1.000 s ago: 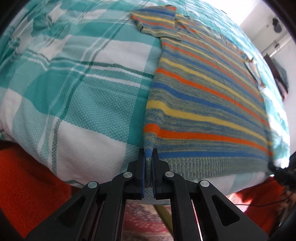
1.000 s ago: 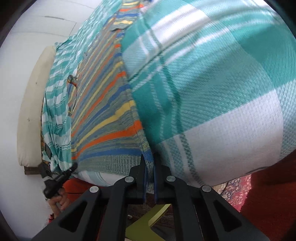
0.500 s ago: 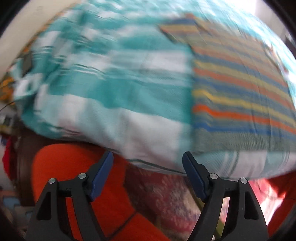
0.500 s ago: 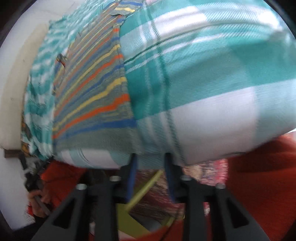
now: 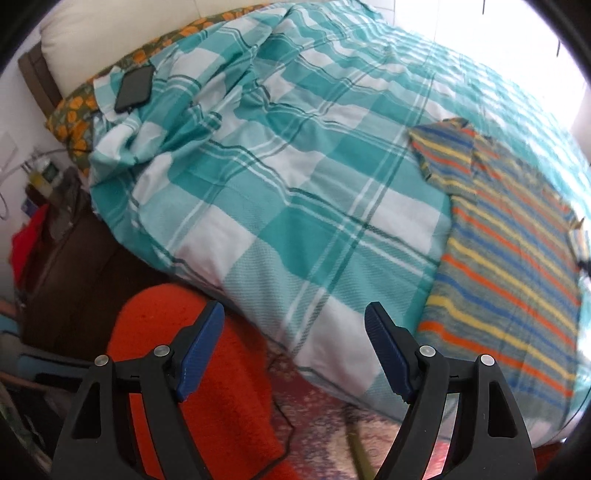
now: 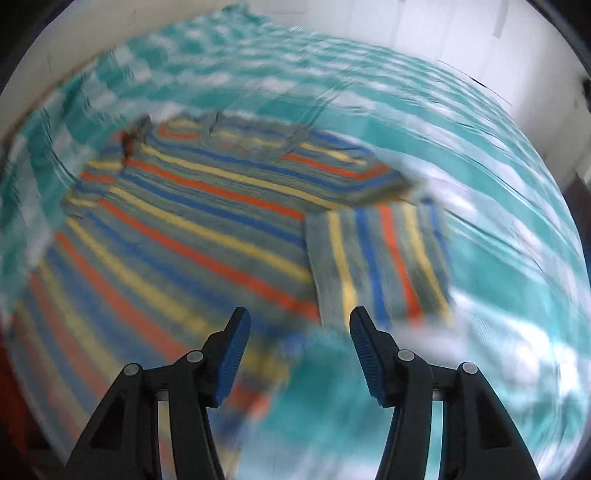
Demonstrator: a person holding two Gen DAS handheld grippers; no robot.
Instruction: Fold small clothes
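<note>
**Striped shirt spread flat, both grippers empty above the bed**

The striped shirt (image 5: 509, 280) lies flat and face-up on the teal checked bedspread (image 5: 295, 192), near the bed's front edge; in the left wrist view it sits at about 3 o'clock, its hem toward the camera and one short sleeve (image 5: 443, 147) reaching out at about 1 o'clock. In the right wrist view, which is smeared by motion, the shirt (image 6: 192, 236) fills the centre and left, and its other sleeve (image 6: 380, 266) lies at about 3 o'clock of the body, just beyond the fingertips.

The right gripper (image 6: 299, 350) hangs over the shirt's side edge with its jaws wide apart and nothing between them. The left gripper (image 5: 293, 347) is also wide open and empty, well off the shirt, over the bedspread's edge and an orange-red fabric (image 5: 207, 387) below.

The step in hand looks like the first fold: taking a sleeve inward. To do it well, the right gripper should pinch the sleeve at its outer cuff, catching only the knit and not the bedspread under it, then carry it across low so the fold line runs straight along the body's side seam. The left gripper should come in to the sleeve on its own side, mirroring the move.

A dark phone (image 5: 133, 88) lies far off at 10 o'clock, near the pillow (image 5: 122, 33).
</note>
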